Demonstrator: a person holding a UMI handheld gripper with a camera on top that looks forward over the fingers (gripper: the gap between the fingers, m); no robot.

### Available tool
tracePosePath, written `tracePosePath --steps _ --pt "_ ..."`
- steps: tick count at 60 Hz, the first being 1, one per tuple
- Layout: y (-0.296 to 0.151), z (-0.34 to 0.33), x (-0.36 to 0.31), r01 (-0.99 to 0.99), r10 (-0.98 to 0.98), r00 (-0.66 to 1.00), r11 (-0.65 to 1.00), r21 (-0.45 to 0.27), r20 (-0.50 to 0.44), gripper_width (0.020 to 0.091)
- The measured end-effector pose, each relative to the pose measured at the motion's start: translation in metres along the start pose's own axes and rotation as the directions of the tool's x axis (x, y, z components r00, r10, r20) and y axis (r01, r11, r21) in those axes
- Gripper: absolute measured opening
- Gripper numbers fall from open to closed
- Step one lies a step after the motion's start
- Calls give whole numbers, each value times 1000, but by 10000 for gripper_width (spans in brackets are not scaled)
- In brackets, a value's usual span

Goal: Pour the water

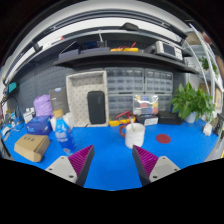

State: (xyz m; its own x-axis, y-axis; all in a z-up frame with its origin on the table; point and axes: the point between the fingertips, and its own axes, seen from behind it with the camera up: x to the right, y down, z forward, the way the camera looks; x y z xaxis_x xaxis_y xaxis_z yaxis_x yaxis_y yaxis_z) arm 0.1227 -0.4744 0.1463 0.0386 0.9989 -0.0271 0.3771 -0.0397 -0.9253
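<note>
Gripper (112,165) spread wide, pink pads bare, nothing pinched. White cup (134,134) standing upright on the blue table (180,150), just ahead of the fingers, beside a red coaster (163,138). Probably light and stiff, perhaps slippery; best taken mid-wall and kept level. No legible writing anywhere, labels too small.

So there's a white cup (135,134) standing upright on the blue desk (110,165), a bit beyond the tool's (111,164) 2 fingers and slightly right of the gap. A small bottle (61,131) with a blue label stands upright off to the left, well apart from the cup.
</note>
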Motion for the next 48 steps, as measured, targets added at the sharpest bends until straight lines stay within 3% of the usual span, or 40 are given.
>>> tracePosePath --steps 14,37,44,48 --pt "44 7 -51 66 -55 989 995 -74 137 788" --pt "-12 118 -41 137 -138 980 990 16 146 787" --pt "-22 150 -39 161 -167 972 986 49 167 730" --pt "-30 164 -39 160 -173 971 983 89 165 633"
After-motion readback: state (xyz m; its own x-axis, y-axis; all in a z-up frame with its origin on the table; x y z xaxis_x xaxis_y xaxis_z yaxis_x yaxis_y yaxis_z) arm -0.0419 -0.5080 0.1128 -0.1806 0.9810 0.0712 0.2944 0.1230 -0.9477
